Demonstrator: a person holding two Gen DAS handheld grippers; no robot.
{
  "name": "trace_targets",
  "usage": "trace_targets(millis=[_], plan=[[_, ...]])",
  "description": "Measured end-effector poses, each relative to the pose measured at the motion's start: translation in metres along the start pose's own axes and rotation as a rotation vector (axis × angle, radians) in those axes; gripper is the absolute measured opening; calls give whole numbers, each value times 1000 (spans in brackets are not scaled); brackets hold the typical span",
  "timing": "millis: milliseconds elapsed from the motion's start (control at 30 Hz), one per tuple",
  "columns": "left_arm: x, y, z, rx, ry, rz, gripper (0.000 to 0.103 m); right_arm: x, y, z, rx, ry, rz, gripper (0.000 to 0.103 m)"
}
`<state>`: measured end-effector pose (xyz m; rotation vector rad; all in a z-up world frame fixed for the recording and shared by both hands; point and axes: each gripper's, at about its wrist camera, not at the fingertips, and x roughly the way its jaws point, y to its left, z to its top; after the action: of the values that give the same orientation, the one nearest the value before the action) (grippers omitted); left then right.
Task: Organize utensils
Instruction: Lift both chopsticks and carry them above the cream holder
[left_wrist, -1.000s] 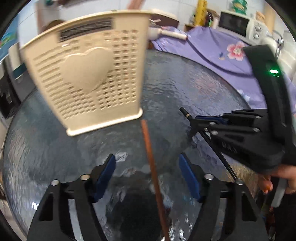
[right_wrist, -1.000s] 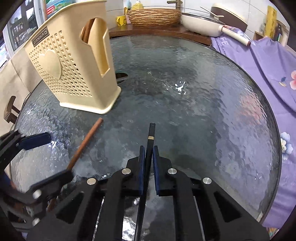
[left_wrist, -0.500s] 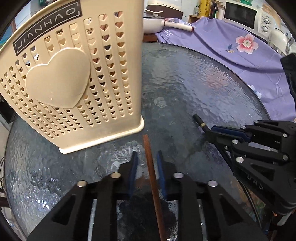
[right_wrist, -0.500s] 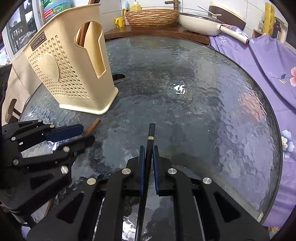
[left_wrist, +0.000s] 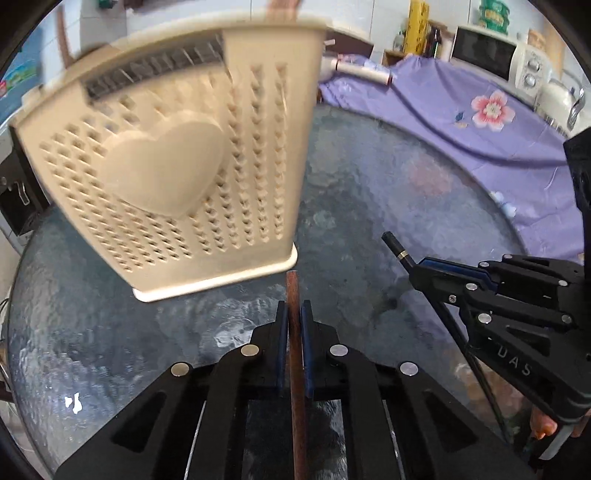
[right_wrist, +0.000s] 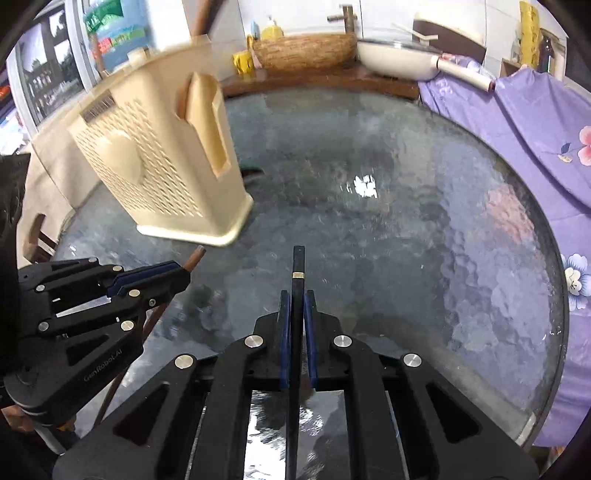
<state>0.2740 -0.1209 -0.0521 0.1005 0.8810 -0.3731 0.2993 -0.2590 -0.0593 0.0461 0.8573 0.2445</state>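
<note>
My left gripper is shut on a brown wooden chopstick, whose tip pokes out just past the blue pads toward the base of the cream utensil holder. My right gripper is shut on a black chopstick with a gold band, its tip pointing over the glass. In the right wrist view the left gripper sits low at the left with the brown chopstick tip showing. In the left wrist view the right gripper holds the black chopstick at the right. A brown utensil stands inside the holder.
The round textured glass table carries the holder at its left. A purple flowered cloth drapes the right side. Behind are a wicker basket, a white pan and a microwave.
My left gripper's jaws closed from wide apart onto the brown chopstick and lifted a little with it. The right gripper kept its grip on the black chopstick, barely shifting.
</note>
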Motion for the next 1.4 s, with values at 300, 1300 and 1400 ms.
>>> trace_targets(millis=[300,1300,1400], plan=[[-105,15,6,-13,-218,-57,7,-88,24,18,-13,-192,155,8],[-213,34,13,-16,-434,-144,7,-178,88,42,-179,-368,215,8],[-222,32,26,9,-456,-131,7,-182,88,57,-181,-362,231,8]])
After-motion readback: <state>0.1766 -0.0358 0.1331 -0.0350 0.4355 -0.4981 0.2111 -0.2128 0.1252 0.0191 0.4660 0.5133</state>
